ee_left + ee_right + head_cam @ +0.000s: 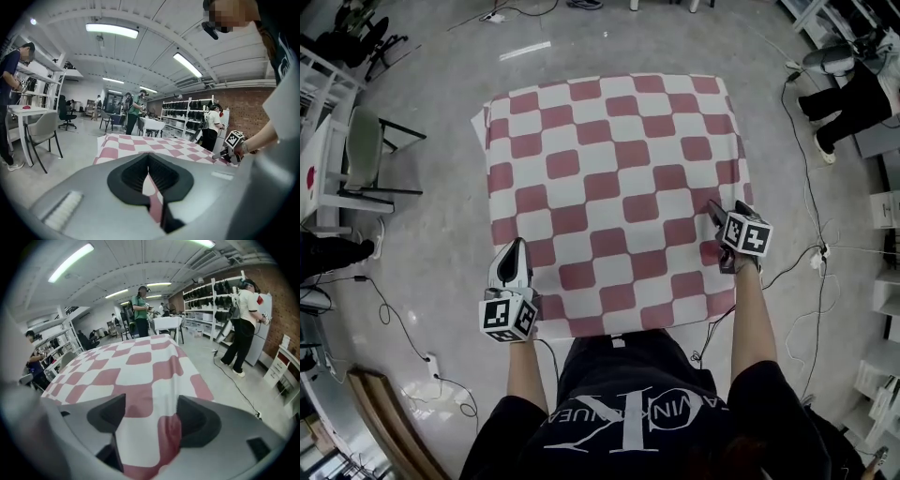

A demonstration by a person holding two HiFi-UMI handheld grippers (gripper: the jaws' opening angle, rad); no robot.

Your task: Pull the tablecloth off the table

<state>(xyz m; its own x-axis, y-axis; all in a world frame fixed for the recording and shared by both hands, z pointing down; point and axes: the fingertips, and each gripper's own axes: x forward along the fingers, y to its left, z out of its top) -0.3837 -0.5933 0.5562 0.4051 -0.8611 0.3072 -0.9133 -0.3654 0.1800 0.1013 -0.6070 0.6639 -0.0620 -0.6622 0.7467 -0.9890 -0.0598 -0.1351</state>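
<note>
Tablecloth, checked in red and white, lies spread flat over the whole table, which is hidden beneath it. Its edges hang over the sides and nothing stands on it. The person stands at the cloth's 6 o'clock edge.

The left gripper sits at about 7 o'clock on the cloth. In the left gripper view its jaws are pressed together, and a narrow strip of the checked fabric is nipped between them. The right gripper is at about 4 o'clock. In the right gripper view its jaws stand wide apart, and a raised fold of the cloth's edge lies between the pads without being squeezed.

The fabric looks thin, light and limp. It drapes over the corner and rucks easily, so it should slide off with little effort and will not break. Being soft, it will bunch rather than move as a sheet. The sound places to hold are the hanging hem near the two corners closest to the person. A pull from the left side alone would likely skew it toward 7 o'clock, so the right jaws probably need to close on that fold first.
</note>
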